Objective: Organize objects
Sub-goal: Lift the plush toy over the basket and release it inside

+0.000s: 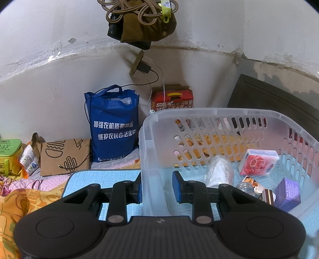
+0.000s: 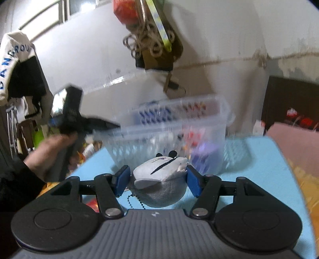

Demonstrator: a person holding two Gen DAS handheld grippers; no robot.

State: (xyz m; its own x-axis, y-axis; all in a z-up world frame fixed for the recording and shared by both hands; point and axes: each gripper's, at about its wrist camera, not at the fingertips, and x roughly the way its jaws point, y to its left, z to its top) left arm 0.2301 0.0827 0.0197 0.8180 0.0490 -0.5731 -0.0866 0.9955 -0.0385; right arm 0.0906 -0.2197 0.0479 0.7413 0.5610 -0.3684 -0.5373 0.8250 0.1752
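A clear plastic basket [image 1: 219, 111] stands on a light blue mat [image 1: 103, 177]. Inside it lie a red-and-white tissue pack [image 1: 259, 161], a purple box [image 1: 289, 193], a clear plastic cup [image 1: 219, 171] and a small jar [image 1: 245, 187]. My left gripper [image 1: 158, 187] is shut on the basket's near left wall, one pad inside and one outside. In the right wrist view the basket [image 2: 179, 127] is blurred, with the left gripper [image 2: 111, 127] and the person's hand [image 2: 49, 151] at its left rim. My right gripper [image 2: 157, 176] is shut on a grey-and-white plush toy [image 2: 159, 185] with a bead chain, just in front of the basket.
A blue tote bag [image 1: 113, 123] and a red carton [image 1: 172, 98] stand against the wall behind the basket. A brown paper bag [image 1: 65, 157] and a green bag [image 1: 10, 153] lie to the left on patterned bedding. Coiled rope [image 1: 139, 16] hangs above. A dark headboard [image 1: 279, 99] stands at the right.
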